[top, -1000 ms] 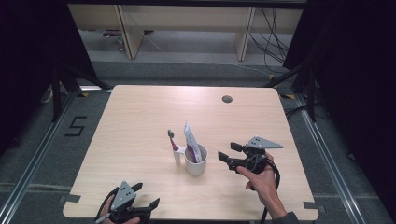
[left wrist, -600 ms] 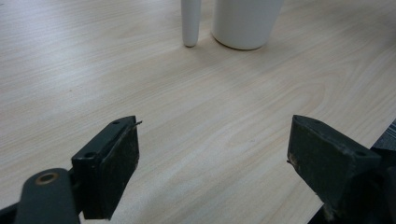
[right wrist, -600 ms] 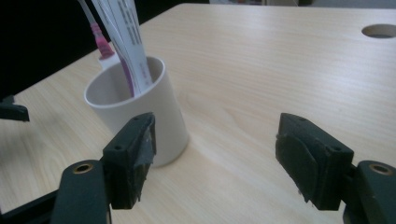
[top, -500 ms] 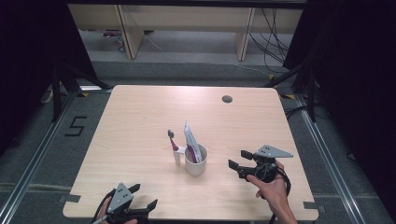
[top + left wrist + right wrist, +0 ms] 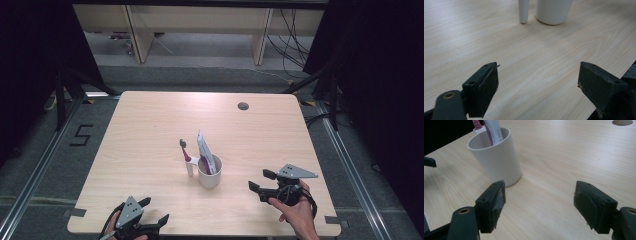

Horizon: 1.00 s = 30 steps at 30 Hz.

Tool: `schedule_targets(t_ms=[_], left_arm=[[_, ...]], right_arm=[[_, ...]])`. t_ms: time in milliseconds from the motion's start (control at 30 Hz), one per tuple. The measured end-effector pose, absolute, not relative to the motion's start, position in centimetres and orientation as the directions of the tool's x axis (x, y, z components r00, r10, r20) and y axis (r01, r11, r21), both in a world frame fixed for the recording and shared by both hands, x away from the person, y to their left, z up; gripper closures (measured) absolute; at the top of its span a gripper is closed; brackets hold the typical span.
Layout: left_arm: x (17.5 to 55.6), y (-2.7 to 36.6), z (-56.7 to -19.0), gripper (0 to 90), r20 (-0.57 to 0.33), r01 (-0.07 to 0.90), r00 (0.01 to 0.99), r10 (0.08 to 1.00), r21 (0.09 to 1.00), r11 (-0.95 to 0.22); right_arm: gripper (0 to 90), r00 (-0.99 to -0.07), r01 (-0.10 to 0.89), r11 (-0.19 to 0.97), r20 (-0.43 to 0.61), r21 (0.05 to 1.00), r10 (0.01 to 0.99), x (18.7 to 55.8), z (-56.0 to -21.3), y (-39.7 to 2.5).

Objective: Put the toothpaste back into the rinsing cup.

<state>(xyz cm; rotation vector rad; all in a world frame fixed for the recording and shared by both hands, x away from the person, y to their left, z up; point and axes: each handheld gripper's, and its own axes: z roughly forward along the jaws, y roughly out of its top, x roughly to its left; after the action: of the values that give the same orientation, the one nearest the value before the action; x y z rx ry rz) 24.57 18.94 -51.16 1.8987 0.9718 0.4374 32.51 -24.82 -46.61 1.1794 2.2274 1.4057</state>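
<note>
A white cup [image 5: 210, 172] stands near the middle of the table, holding a white and purple tube [image 5: 204, 149]. A toothbrush [image 5: 186, 156] with a pink and white handle stands upright against the cup's left side. My right gripper [image 5: 260, 180] is open and empty, a short way right of the cup, nearer the front. In the right gripper view the cup [image 5: 496, 157] and tube [image 5: 492, 128] sit beyond the left jaw of my right gripper [image 5: 540, 188]. My left gripper [image 5: 154, 211] is open and empty at the front edge; its own view shows my left gripper [image 5: 539, 71] facing the cup's base [image 5: 554, 11].
The light wooden table [image 5: 150, 130] has a round cable hole [image 5: 243, 106] at the back right. A shelf unit's legs [image 5: 137, 35] stand on the floor behind it. The toothbrush handle [image 5: 523, 11] rests on the wood left of the cup.
My right gripper has drawn back from the cup toward the front right, still open. The left gripper has barely moved.
</note>
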Motion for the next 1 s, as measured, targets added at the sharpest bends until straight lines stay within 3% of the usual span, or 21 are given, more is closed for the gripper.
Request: schedule_targets(t_ms=[100, 133, 467, 600, 700, 1000], left_arm=[[24.6, 18.9, -51.2, 16.3, -0.093, 0.447, 0.624, 0.776, 0.857, -0.257], [24.5, 18.9, -51.2, 16.3, -0.095, 0.448, 0.624, 0.776, 0.856, -0.256], [24.5, 18.7, -51.2, 16.3, -0.097, 0.45, 0.622, 0.777, 0.857, -0.253], [24.5, 18.8, -51.2, 16.3, -0.094, 0.451, 0.62, 0.779, 0.855, -0.256], [24.5, 18.8, -51.2, 16.3, -0.093, 0.451, 0.621, 0.778, 0.854, -0.258], [24.5, 18.8, -51.3, 16.3, -0.092, 0.45, 0.624, 0.776, 0.854, -0.26]], right_arm=[[23.8, -0.631, 0.522, 0.193, 0.224, 0.831, 0.743, 32.0, -46.8, -24.8], [23.0, -0.643, 0.493, 0.221, 0.181, 0.842, 0.745, 32.1, -46.9, -25.0], [17.8, -0.643, 0.498, 0.23, 0.178, 0.836, 0.745, 31.2, -47.2, -25.1], [16.6, -0.638, 0.521, 0.229, 0.197, 0.823, 0.744, 30.6, -47.3, -24.9], [16.3, -0.665, 0.483, 0.284, 0.136, 0.828, 0.734, 30.5, -47.5, -25.1], [16.3, -0.668, 0.51, 0.297, 0.154, 0.808, 0.728, 29.4, -47.8, -25.1]])
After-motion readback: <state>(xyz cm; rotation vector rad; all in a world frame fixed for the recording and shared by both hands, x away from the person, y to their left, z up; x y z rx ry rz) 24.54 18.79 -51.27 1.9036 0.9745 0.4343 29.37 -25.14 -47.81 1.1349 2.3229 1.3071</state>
